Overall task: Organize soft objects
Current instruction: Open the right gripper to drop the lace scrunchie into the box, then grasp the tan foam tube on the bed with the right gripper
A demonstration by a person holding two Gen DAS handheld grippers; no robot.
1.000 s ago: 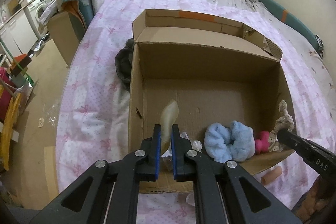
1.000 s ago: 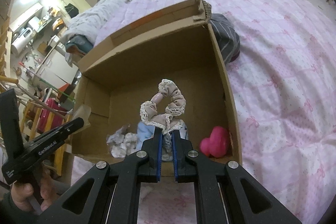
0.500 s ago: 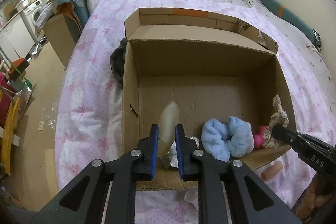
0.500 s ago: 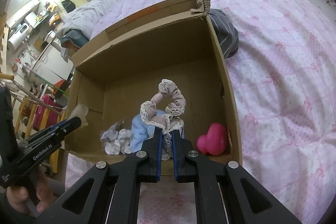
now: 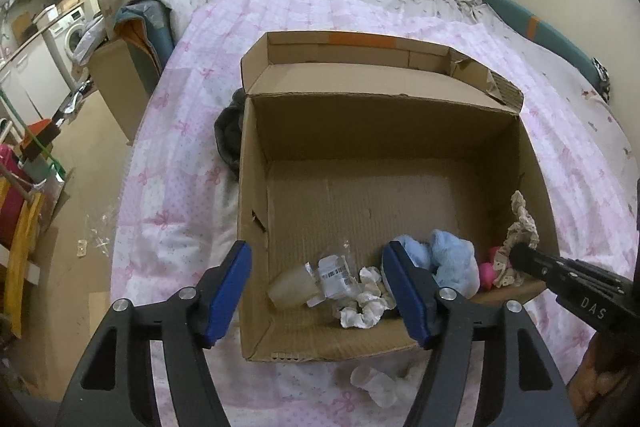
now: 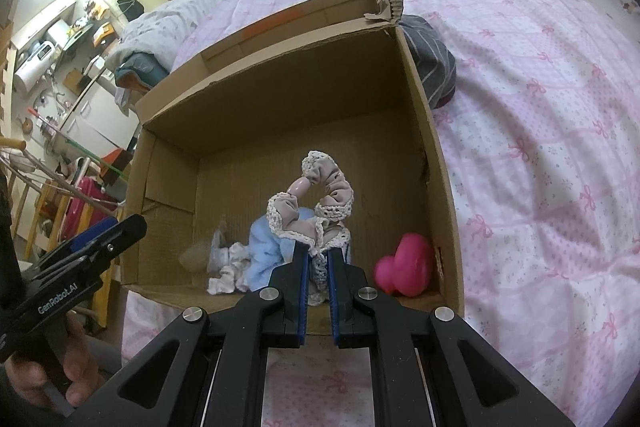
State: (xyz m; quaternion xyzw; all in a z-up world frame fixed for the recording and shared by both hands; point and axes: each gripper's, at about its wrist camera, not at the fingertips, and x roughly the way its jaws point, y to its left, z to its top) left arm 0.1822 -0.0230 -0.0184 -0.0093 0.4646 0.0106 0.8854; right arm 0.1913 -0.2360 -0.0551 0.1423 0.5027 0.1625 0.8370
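Left gripper (image 5: 316, 291) spread wide, empty, over the cardboard box's (image 5: 252, 195) near-left corner; translucent beige pouch (image 5: 292, 291) lies on the floor below. Right gripper (image 6: 318, 267) clamped on lace-trimmed scrunchie (image 6: 320, 203), held above blue fluffy scrunchie (image 6: 268, 247), pink heart (image 6: 406, 269) beside. Step, by my reading: depositing. Next: lower, release inside.

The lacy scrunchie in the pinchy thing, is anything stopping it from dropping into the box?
Nothing blocks it. The right gripper holds the lacy scrunchie over the near edge of the open cardboard box. Straight below lies the blue fluffy cloth, so it may land on that, between the white scrunchie and pink toy.
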